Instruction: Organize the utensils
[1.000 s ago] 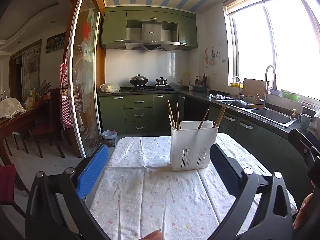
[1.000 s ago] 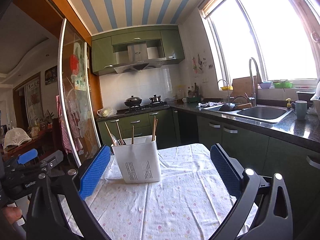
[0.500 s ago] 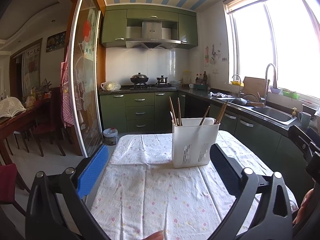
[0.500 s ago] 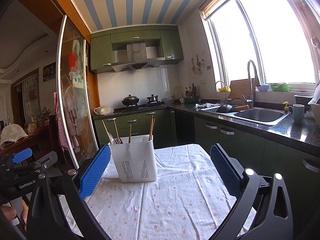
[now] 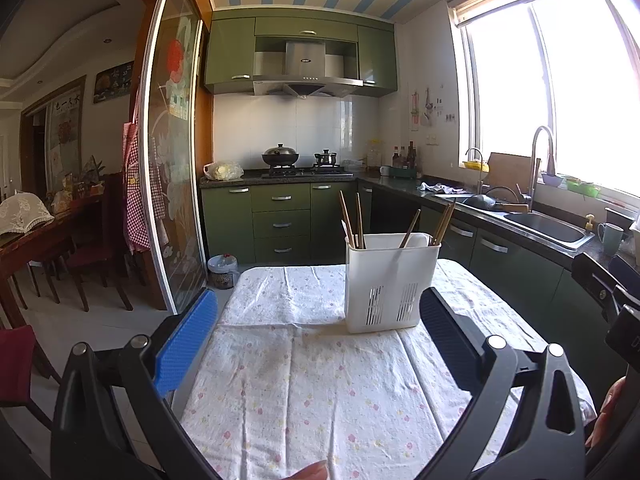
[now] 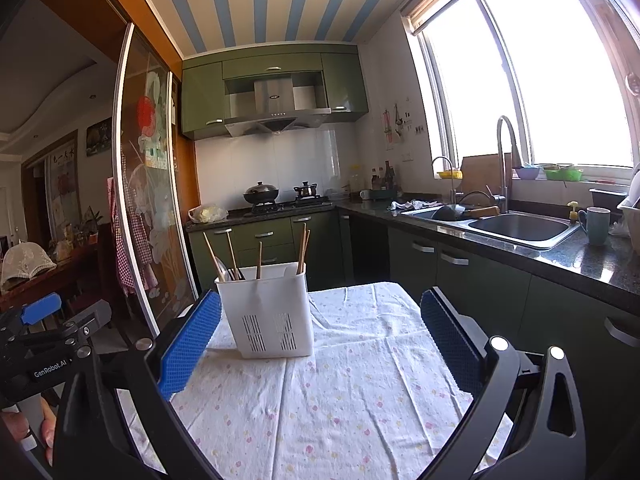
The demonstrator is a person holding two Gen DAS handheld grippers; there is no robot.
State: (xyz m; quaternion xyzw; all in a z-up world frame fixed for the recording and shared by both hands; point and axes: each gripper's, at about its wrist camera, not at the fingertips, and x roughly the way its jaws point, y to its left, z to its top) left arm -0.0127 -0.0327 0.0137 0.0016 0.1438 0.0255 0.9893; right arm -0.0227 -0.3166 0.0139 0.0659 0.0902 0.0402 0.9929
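Observation:
A white slotted utensil holder (image 5: 390,282) stands upright on the floral tablecloth (image 5: 304,380); it also shows in the right wrist view (image 6: 269,312). Several wooden chopsticks (image 5: 354,220) stand in it, and a spoon (image 6: 221,269) shows at its left side in the right wrist view. My left gripper (image 5: 318,334) is open and empty, held back from the holder. My right gripper (image 6: 320,338) is open and empty, with the holder ahead and left of centre. The left gripper also shows at the left edge of the right wrist view (image 6: 48,332).
A glass sliding door (image 5: 174,184) stands left of the table. Green cabinets (image 5: 280,220) and a stove with pots (image 5: 280,158) are behind. A counter with a sink (image 6: 516,226), a tap and a mug (image 6: 596,220) runs along the right under the window.
Both grippers have drawn back and risen a little, so the holder sits slightly farther away. Nothing was taken hold of or let go.

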